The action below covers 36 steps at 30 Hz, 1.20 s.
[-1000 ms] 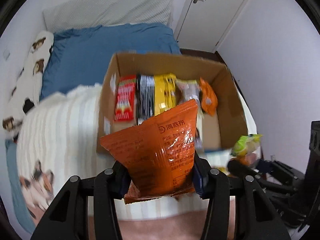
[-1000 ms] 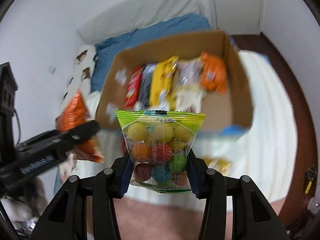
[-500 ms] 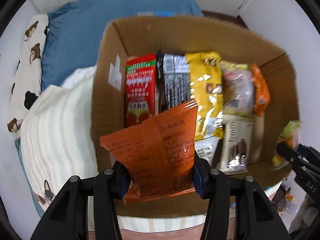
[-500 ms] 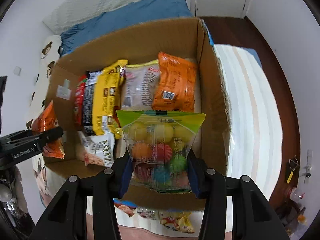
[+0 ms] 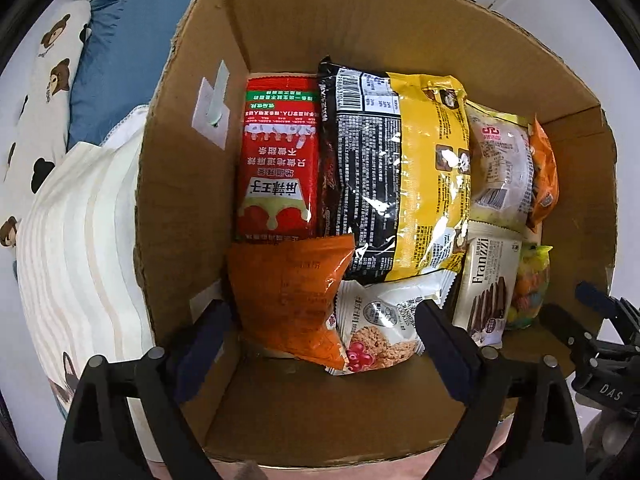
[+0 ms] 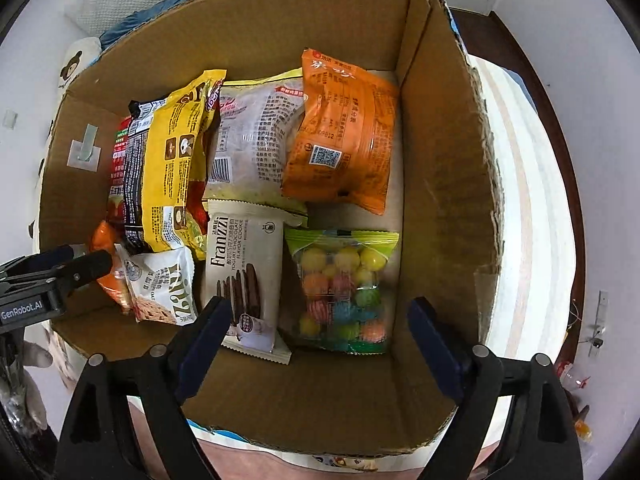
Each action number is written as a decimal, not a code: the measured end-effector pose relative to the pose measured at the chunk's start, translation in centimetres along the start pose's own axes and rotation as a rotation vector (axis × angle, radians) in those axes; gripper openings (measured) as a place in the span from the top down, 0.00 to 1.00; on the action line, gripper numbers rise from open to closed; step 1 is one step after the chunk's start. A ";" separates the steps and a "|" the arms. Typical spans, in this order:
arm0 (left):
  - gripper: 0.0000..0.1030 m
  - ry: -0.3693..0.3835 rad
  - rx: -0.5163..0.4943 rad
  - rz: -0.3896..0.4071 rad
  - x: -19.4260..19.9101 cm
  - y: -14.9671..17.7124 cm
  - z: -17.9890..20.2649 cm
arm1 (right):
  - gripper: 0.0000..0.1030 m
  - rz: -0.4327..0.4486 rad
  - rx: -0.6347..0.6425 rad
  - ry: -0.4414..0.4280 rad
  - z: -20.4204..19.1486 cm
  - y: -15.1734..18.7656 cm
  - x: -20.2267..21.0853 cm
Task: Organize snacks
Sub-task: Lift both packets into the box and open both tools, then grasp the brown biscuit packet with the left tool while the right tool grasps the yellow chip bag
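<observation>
An open cardboard box stands on the bed with several snack packs lying in it. An orange crinkly packet lies in its near left corner, between the fingers of my left gripper. The jaws are opening and the pads stand clear of it. A clear bag of coloured candy balls lies in the near right corner under my right gripper, whose jaws are also opening and do not touch it. Each gripper shows at the edge of the other's view, the right gripper and the left gripper.
Also in the box are a red pack, a black pack, a yellow bag, a Franzzi cookie pack, a white oat cookie pack and another orange packet. A striped blanket and a blue pillow lie to the left.
Both grippers sank over the box and their jaws spread wide. The orange packet and the candy bag have left the pads and now lie inside the box.
</observation>
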<state>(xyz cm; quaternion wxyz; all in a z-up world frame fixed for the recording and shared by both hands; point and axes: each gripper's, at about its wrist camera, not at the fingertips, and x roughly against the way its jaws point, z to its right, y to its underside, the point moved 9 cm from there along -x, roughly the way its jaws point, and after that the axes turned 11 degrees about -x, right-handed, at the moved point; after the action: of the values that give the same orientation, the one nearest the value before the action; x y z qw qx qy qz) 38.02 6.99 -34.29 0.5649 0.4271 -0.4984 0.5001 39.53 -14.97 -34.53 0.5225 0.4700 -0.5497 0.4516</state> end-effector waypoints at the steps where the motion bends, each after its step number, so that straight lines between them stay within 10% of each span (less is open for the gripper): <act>1: 0.08 -0.001 0.000 0.001 0.0 0.1 0.0 | 0.10 0.004 -0.001 -0.002 0.0 0.0 0.1; 36: 0.08 -0.212 -0.016 0.596 14.5 9.6 4.8 | 0.10 0.474 0.034 -0.072 -0.9 9.4 13.5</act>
<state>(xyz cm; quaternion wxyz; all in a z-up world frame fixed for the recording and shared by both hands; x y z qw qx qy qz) 27.94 5.60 -19.42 0.3415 0.3075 -0.6618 0.5923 30.19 -13.25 -21.07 0.3738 0.3524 -0.6554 0.5537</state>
